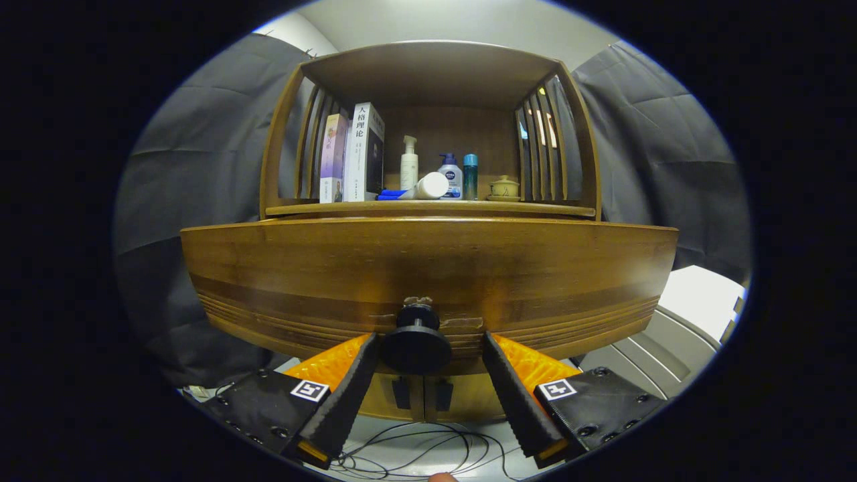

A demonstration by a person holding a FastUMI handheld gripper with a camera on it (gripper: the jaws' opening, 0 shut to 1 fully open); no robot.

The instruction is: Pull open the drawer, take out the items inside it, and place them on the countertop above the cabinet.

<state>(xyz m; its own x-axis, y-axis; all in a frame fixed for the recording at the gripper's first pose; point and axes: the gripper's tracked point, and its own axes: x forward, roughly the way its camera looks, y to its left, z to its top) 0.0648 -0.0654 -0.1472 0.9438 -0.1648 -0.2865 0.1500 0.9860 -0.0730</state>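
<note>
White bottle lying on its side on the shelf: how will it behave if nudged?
The white bottle looks cylindrical and lies flat, so a push would probably roll it. It rests against blue items, which may check a roll that way. It looks like plastic, likely light and not fragile. The gripper is open around the drawer knob, well below the shelf.

The wide brown wooden drawer front [428, 268] hides everything inside the drawer. Above it, a white tube [428, 186] covers part of the blue bottle [451, 175].
</note>
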